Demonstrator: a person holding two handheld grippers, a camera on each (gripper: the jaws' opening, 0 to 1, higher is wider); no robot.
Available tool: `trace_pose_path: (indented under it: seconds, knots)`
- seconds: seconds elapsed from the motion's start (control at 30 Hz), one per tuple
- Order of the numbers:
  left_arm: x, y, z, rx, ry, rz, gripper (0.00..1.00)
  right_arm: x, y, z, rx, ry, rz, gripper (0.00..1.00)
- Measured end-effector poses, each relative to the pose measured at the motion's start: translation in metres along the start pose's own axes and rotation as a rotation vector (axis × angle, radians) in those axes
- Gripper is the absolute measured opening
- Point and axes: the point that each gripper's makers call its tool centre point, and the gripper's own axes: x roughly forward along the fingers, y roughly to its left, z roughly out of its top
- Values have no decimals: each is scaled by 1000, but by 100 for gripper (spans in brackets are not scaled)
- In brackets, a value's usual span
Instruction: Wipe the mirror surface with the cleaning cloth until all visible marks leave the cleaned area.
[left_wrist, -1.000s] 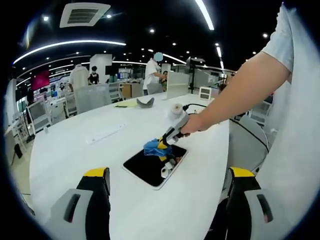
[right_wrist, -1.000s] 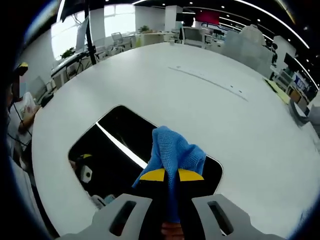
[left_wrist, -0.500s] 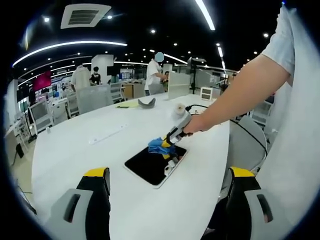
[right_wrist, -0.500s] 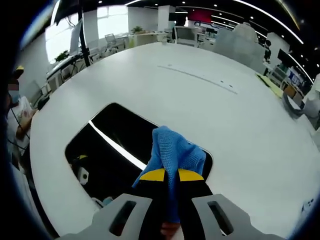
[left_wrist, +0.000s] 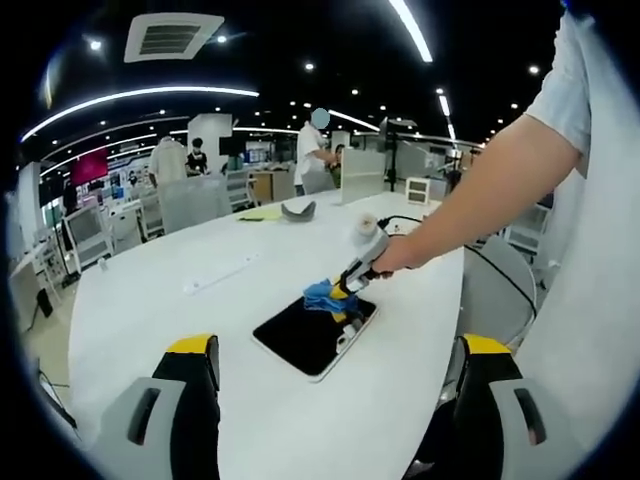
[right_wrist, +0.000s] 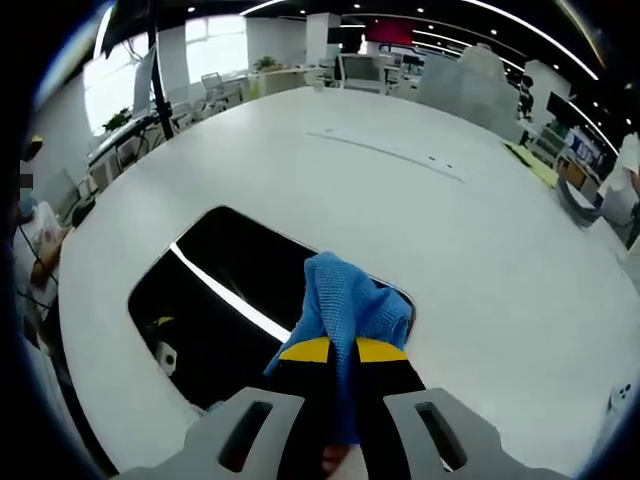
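On the white table (right_wrist: 480, 230), the mirror (right_wrist: 215, 300) lies flat, a dark rounded rectangle reflecting a ceiling light strip, and my blue cleaning cloth (right_wrist: 345, 305) sits right on its far corner. My right gripper (right_wrist: 343, 350) has its yellow-tipped jaws clamped tight on the cloth, which bunches up ahead of the tips and presses down on the glass by the mirror's edge. From the left gripper view you can see the same thing from across the table: mirror (left_wrist: 312, 335), cloth (left_wrist: 322, 295), right gripper (left_wrist: 352, 283) held by my hand (left_wrist: 395, 257), with a cable trailing off behind it. My left gripper (left_wrist: 335, 350) hangs back well apart from the mirror, jaws spread wide with nothing between them. No brand or lettering I can read on anything. Further out there's a long flat strip (left_wrist: 222, 271) on the table, a dark curved thing (left_wrist: 297, 210) near the far edge, and people (left_wrist: 318, 150) standing in the office behind.
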Motion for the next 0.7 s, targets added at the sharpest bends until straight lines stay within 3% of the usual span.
trace_pose_path:
  seconds: [0.2,0.7]
  knots:
    - [-5,4,10,-20,-43,38,99,-2,-3,-3,10,-7,-1,2]
    - [-2,1,23,-16,-59,77,99,-5,-9,-8,40,-32,3,2]
